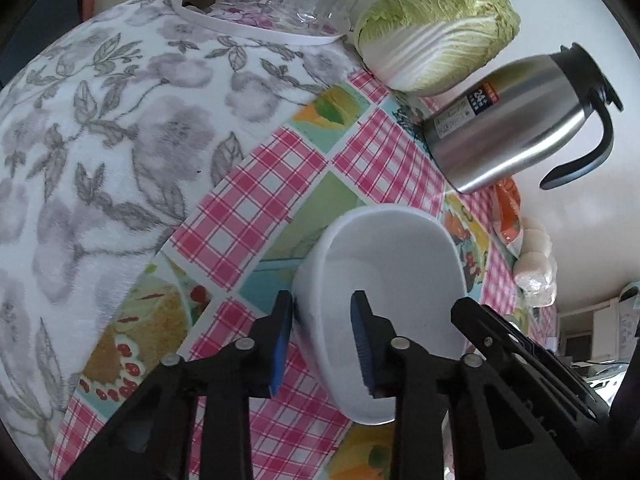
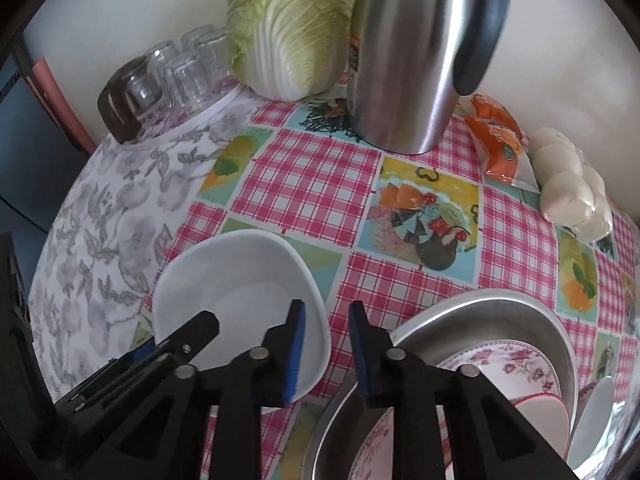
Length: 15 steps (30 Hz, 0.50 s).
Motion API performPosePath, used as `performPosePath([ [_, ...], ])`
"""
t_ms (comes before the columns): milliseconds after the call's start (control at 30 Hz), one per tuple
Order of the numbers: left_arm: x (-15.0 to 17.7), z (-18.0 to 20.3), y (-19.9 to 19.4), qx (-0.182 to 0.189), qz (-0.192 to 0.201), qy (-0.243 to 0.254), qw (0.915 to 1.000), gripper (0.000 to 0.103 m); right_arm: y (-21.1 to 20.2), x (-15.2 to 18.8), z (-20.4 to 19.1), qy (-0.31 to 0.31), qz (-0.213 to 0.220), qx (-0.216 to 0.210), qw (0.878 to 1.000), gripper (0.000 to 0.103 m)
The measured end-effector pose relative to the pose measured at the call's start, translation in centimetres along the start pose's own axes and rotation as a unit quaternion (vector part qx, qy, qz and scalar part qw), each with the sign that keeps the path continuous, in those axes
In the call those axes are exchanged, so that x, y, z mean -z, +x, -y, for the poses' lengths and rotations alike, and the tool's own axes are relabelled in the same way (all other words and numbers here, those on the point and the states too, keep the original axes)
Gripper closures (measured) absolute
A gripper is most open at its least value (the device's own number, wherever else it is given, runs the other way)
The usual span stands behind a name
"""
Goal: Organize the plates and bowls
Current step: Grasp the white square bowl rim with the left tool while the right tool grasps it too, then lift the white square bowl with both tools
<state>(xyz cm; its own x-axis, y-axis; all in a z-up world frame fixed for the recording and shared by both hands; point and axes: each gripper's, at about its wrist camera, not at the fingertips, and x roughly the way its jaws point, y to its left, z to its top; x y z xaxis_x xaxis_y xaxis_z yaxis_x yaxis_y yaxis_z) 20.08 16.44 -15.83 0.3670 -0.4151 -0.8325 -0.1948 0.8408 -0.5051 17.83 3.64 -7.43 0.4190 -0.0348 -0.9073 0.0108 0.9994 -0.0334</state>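
A white squarish bowl (image 1: 396,280) sits on the checked tablecloth. My left gripper (image 1: 322,340) is open, with one finger outside the bowl's near wall and the other inside it, straddling the rim. In the right wrist view the same bowl (image 2: 232,280) lies at the lower left, and my right gripper (image 2: 326,340) is open and empty, between the bowl and a steel basin (image 2: 500,316). The basin holds floral plates (image 2: 516,364) and bowls. The left gripper's body (image 2: 132,364) shows at the bowl's left edge.
At the back stand a steel thermos jug (image 2: 412,52), a napa cabbage (image 2: 288,28) and upturned glasses (image 2: 176,72) on a floral tray. An orange packet (image 2: 496,136) and a bag of white buns (image 2: 572,184) lie at right. A grey floral towel (image 1: 92,152) covers the table's left.
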Motion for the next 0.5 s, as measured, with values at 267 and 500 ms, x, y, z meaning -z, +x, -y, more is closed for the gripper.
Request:
performPosePath([
  [267, 0.2, -1.1, 1.3, 0.008, -0.007, -0.028, 0.9996, 0.082, 1.9, 0.4, 0.1, 0.008, -0.019, -0.005, 1.000, 0.091],
  [500, 0.4, -1.5, 1.0, 0.020, -0.007, -0.036, 0.9991, 0.083, 1.8, 0.5, 0.0, 0.008, -0.018, -0.010, 1.000, 0.092],
])
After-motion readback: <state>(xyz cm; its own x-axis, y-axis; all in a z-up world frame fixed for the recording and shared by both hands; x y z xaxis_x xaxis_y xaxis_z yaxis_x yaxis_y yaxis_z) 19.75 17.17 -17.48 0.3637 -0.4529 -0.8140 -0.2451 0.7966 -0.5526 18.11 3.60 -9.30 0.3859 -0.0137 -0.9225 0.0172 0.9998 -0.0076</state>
